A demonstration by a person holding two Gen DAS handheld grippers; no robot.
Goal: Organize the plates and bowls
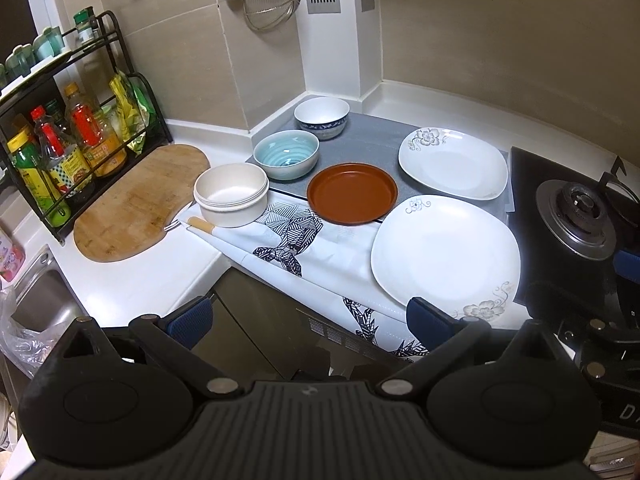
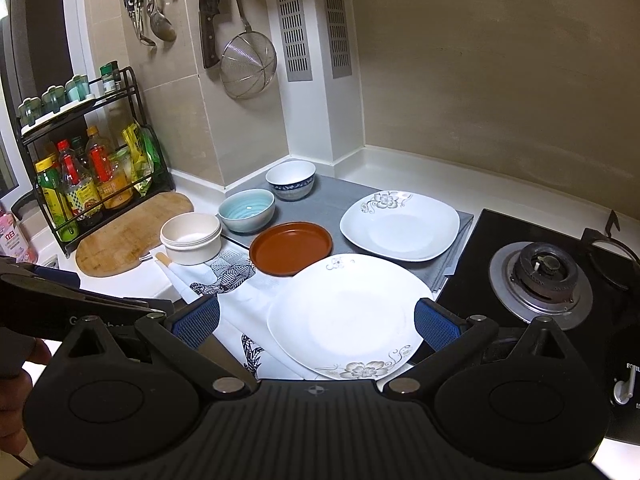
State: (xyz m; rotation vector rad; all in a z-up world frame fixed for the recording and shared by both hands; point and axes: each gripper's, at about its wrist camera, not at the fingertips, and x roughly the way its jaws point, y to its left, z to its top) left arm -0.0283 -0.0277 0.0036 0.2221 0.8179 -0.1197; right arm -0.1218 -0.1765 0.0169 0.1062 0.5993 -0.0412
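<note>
On the counter lie two white floral plates, a near one and a far one. A brown plate sits between them and the bowls. A cream bowl, a light blue bowl and a white bowl with blue pattern stand in a diagonal row. My left gripper is open and empty, held off the counter's front edge. My right gripper is open and empty, above the near plate's front.
A gas burner sits right of the plates. A wooden cutting board and a bottle rack stand left. A sink is at far left. A strainer and utensils hang on the wall.
</note>
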